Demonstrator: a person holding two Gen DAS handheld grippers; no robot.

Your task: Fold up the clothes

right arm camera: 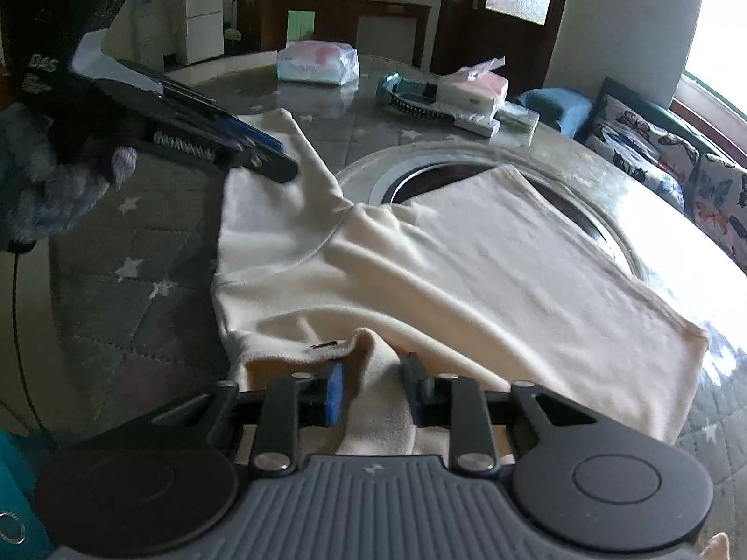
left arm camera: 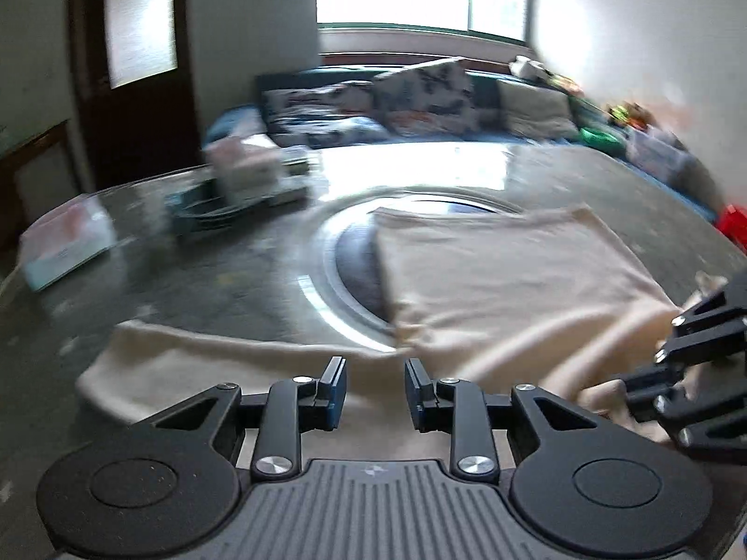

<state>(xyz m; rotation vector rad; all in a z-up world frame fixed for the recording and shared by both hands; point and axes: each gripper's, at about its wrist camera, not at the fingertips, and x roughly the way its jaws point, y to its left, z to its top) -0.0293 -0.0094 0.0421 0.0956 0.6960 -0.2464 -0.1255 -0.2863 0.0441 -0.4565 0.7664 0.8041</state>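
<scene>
A cream garment point(right arm camera: 467, 270) lies spread on the round table, one sleeve point(right arm camera: 299, 149) reaching toward the far left. My right gripper point(right arm camera: 373, 389) is open at the garment's near edge, with a raised fold of cloth point(right arm camera: 373, 364) standing between its fingers. My left gripper point(left arm camera: 376, 389) is also open, hovering low over the cream garment point(left arm camera: 490, 270) with nothing pinched. In the right wrist view the left gripper point(right arm camera: 275, 161) hangs above the sleeve, held by a hand in a grey fuzzy sleeve point(right arm camera: 60, 191). The right gripper point(left arm camera: 686, 364) shows at the left wrist view's right edge.
A glass turntable ring point(right arm camera: 373, 177) sits mid-table, partly under the garment. At the far side are a tissue pack point(right arm camera: 317, 63), a tray with a brush point(right arm camera: 411, 95) and small boxes point(right arm camera: 476, 88). A sofa with patterned cushions point(right arm camera: 653, 149) stands beyond the table.
</scene>
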